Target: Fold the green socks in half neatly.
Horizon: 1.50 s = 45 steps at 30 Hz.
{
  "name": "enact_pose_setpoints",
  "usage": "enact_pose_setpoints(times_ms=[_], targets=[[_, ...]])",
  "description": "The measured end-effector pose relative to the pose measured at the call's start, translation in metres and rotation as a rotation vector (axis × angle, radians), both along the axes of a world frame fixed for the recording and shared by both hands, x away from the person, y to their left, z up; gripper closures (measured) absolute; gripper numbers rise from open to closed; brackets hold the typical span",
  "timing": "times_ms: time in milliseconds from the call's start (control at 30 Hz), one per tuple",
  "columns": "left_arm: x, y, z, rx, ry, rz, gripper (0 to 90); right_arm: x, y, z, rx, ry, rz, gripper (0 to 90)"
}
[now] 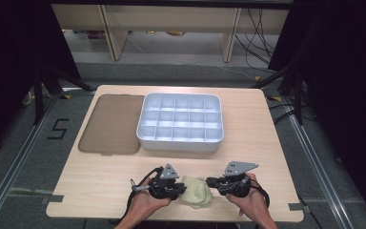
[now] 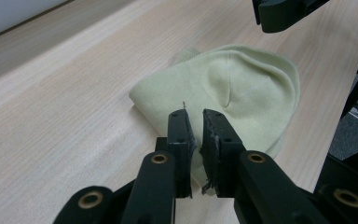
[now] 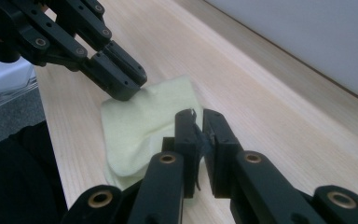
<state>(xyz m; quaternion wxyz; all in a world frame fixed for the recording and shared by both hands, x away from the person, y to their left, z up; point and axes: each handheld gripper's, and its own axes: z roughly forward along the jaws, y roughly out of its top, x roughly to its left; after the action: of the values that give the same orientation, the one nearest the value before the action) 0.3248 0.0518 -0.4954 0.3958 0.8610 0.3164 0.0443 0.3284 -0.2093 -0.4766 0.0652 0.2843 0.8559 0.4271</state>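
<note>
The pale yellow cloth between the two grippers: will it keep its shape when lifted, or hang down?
The pale yellow cloth lies folded with soft creases, so it will likely droop. It looks thin, probably light. The left gripper and right gripper each pinch an edge, so it may sag between them.

You've got a white divided tray mid-table. A brownish flat lid lies just beside it on your left, both on the wooden table.

The high view looked forward and down from above the near side of the table, taking in its whole top. The left gripper view and the right gripper view each sat low and close behind their own black jaws, facing one another. All three shared the pale yellow cloth near the table's near edge.
</note>
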Motion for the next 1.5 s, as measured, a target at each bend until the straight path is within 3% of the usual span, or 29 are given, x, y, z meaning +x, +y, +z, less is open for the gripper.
enact_pose_setpoints(times_ms=[133,267,367,533,600,633,867,1033,1067,1133,1200,1267,1400,1500], targets=[[-0.002,-0.001,-0.007,0.018,0.02,-0.001,80.7,0.0,0.008,-0.002,0.006,0.014,0.021,84.6],[-0.004,-0.003,-0.007,0.028,-0.002,-0.001,80.8,-0.004,0.02,-0.003,0.002,0.019,0.053,84.6],[-0.007,-0.005,-0.008,0.052,-0.016,-0.007,80.9,-0.004,0.026,-0.007,-0.021,0.023,0.086,84.6],[-0.009,-0.004,-0.008,0.078,-0.028,-0.013,81.3,-0.005,0.025,-0.017,-0.102,0.038,0.081,84.8],[-0.009,-0.005,-0.01,0.062,-0.018,0.004,81.3,-0.005,0.022,-0.021,-0.122,0.052,0.078,85.3],[-0.008,-0.003,-0.009,0.078,-0.03,-0.015,81.3,-0.005,0.02,-0.022,-0.126,0.057,0.074,85.8],[-0.009,-0.004,-0.01,0.064,-0.023,0.004,81.3,-0.004,0.017,-0.021,-0.117,0.045,0.069,85.8],[-0.016,-0.004,0.0,0.048,-0.06,-0.011,81.5,-0.002,0.015,-0.009,-0.07,0.012,0.055,85.9],[-0.02,-0.006,0.0,0.034,-0.045,-0.007,81.6,-0.002,0.016,-0.008,-0.059,0.016,0.067,85.9],[-0.025,-0.008,-0.001,0.049,-0.053,-0.035,81.4,-0.004,0.017,-0.008,-0.052,0.04,0.091,86.0],[-0.026,-0.008,-0.004,0.061,-0.046,-0.048,81.3,-0.011,0.018,-0.011,-0.074,0.049,0.11,86.0],[-0.026,-0.008,-0.007,0.046,-0.035,-0.022,81.5,-0.017,0.019,-0.013,-0.101,0.054,0.124,86.1],[-0.023,-0.005,-0.007,0.057,-0.036,-0.045,81.6,-0.025,0.018,-0.026,-0.15,0.054,0.119,86.3],[-0.024,-0.005,-0.007,0.052,-0.034,-0.035,81.8,-0.027,0.016,-0.025,-0.131,0.087,0.102,86.6]])
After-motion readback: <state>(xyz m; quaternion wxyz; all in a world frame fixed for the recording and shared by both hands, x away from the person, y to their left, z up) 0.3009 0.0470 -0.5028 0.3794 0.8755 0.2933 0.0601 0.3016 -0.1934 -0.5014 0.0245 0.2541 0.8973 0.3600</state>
